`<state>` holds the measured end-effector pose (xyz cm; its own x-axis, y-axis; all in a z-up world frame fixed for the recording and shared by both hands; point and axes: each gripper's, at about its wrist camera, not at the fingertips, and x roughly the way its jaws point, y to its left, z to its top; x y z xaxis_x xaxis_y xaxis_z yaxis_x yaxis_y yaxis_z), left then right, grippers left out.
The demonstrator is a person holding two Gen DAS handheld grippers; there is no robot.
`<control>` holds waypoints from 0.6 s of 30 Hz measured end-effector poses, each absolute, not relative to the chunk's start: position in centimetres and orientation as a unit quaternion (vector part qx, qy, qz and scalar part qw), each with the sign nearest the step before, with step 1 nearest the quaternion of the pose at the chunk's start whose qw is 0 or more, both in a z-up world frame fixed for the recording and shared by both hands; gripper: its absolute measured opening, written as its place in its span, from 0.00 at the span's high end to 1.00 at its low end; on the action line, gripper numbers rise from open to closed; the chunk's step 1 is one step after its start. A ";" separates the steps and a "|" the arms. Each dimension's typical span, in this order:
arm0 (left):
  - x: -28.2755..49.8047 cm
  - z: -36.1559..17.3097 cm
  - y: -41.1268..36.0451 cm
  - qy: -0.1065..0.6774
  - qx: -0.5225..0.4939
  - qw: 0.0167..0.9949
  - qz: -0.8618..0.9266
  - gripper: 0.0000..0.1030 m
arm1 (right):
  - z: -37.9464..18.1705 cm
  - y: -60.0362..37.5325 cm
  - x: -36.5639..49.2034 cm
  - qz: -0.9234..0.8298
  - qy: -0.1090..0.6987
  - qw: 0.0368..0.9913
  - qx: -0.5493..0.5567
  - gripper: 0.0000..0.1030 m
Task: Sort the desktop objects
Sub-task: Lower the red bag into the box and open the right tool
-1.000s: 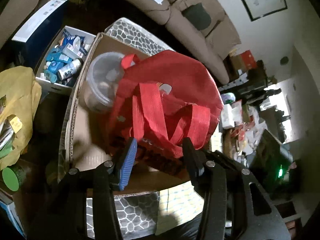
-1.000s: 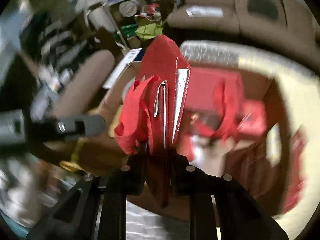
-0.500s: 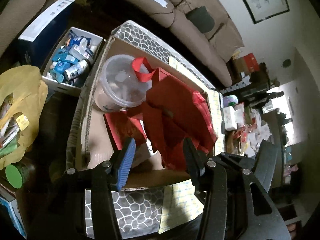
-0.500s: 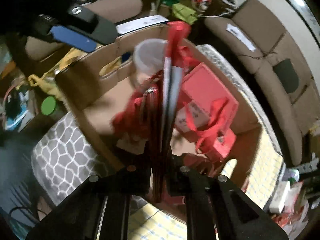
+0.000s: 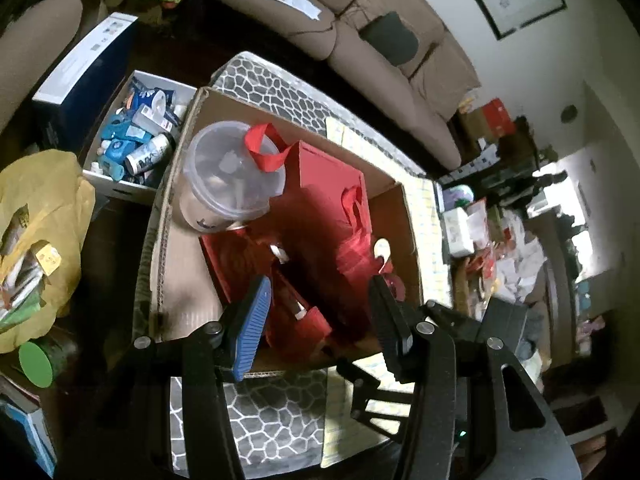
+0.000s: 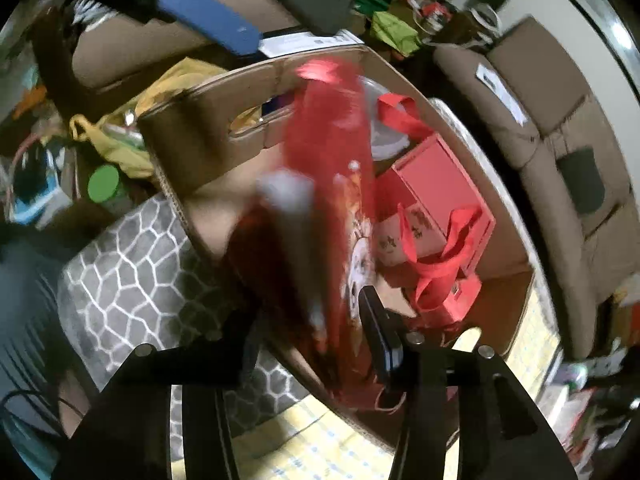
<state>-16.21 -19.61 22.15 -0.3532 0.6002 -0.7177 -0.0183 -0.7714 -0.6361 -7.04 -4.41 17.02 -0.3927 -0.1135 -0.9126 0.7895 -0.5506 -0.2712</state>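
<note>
Right gripper [image 6: 310, 340] jaws just opening, red bag [image 6: 328, 184] blurred between them at frame centre, dropping into cardboard box [image 6: 208, 128]. Back out straight, avoid snagging handles. Left gripper [image 5: 320, 312] half open, empty.

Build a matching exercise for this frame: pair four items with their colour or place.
Items:
1. plastic tub
2. cardboard box
3. round lid
4. bottles

Descriptions:
A. green
B. in the white bin beside the box
C. clear, in the box's corner
D. brown, holding red bags

Pairs: 1-C, 2-D, 3-A, 4-B
</note>
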 end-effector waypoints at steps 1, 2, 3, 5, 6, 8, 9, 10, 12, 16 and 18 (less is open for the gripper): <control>-16.3 21.9 -19.2 -0.269 -0.538 0.200 0.773 0.54 | 17.0 -4.1 -7.3 -0.752 0.356 0.299 0.467 0.49; -16.3 21.6 -18.8 -0.267 -0.544 0.200 0.770 0.54 | 17.1 -3.7 -7.6 -0.756 0.342 0.298 0.472 0.49; -16.4 21.4 -18.6 -0.267 -0.546 0.201 0.768 0.55 | 17.2 -3.5 -7.7 -0.758 0.331 0.300 0.476 0.49; -16.4 21.1 -17.9 -0.267 -0.549 0.205 0.765 0.55 | 17.5 -2.8 -7.9 -0.762 0.306 0.306 0.483 0.49; -16.3 21.1 -17.6 -0.266 -0.550 0.206 0.765 0.55 | 17.7 -2.5 -8.0 -0.763 0.292 0.310 0.486 0.49; -16.4 21.2 -17.3 -0.266 -0.550 0.206 0.764 0.55 | 18.1 -1.9 -8.1 -0.768 0.263 0.321 0.488 0.49; -16.4 21.3 -17.2 -0.267 -0.548 0.206 0.765 0.55 | 18.2 -1.8 -8.2 -0.769 0.257 0.324 0.487 0.49; -16.4 21.5 -17.2 -0.269 -0.546 0.206 0.766 0.55 | 18.3 -1.7 -8.2 -0.770 0.248 0.328 0.488 0.49; -16.4 22.2 -17.4 -0.272 -0.539 0.208 0.769 0.56 | 18.7 -1.6 -8.4 -0.771 0.217 0.341 0.493 0.49; -16.4 23.3 -17.3 -0.264 -0.532 0.210 0.777 0.56 | 20.0 -0.9 -8.8 -0.770 0.133 0.378 0.495 0.61; -16.6 23.2 -17.2 -0.261 -0.535 0.208 0.776 0.56 | 19.6 -0.9 -9.4 -0.761 0.096 0.379 0.518 0.64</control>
<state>-16.63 -17.17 23.19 -0.3411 0.6022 -0.7218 -0.0426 -0.7769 -0.6281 -9.41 -0.91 19.57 -0.1769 -0.4774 -0.8607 0.6767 -0.6940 0.2458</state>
